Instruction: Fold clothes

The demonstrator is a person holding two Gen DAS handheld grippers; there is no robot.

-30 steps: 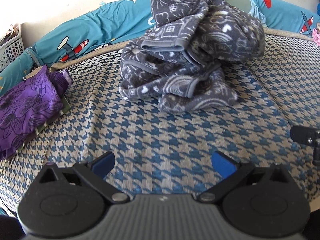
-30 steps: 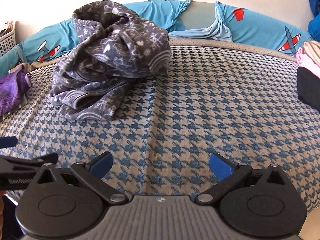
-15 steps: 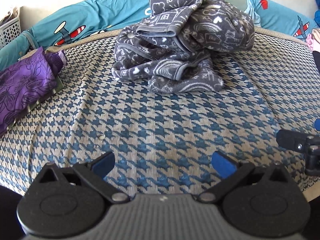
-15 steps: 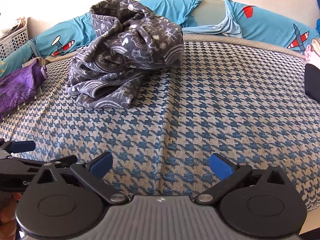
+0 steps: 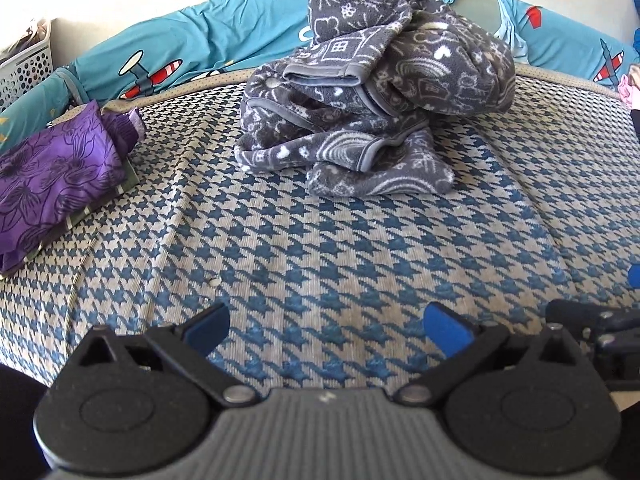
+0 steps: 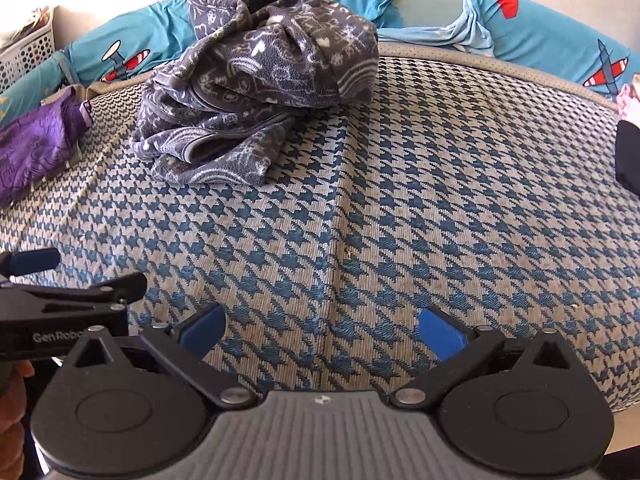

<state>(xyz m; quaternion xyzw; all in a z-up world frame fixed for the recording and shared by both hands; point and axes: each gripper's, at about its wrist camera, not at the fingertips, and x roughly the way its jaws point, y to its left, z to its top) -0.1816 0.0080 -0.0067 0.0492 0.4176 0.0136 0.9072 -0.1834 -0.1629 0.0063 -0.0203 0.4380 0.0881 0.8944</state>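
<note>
Over houndstooth bed (image 5: 320, 248): left gripper (image 5: 326, 326) wide open, empty; right gripper (image 6: 320, 326) wide open, empty, just beside it. Ahead, well apart: grey fleece (image 5: 372, 92) crumpled in heap mid-bed. Purple garment (image 5: 52, 168) folded at left edge.

Each handheld gripper has a grey ribbed housing, flanked by two round black discs with faint concentric rings. From silver pivot screws, black linkage arms splay outward to triangular cut-out brackets. The left gripper (image 5: 326, 328) carries flat blue fingertips (image 5: 206, 326), and the right gripper (image 6: 322, 330) has matching blue pads (image 6: 442, 334). In the right wrist view, the left tool's black side bar bears white lettering reading "GenRobo", cut off by the disc.
</note>
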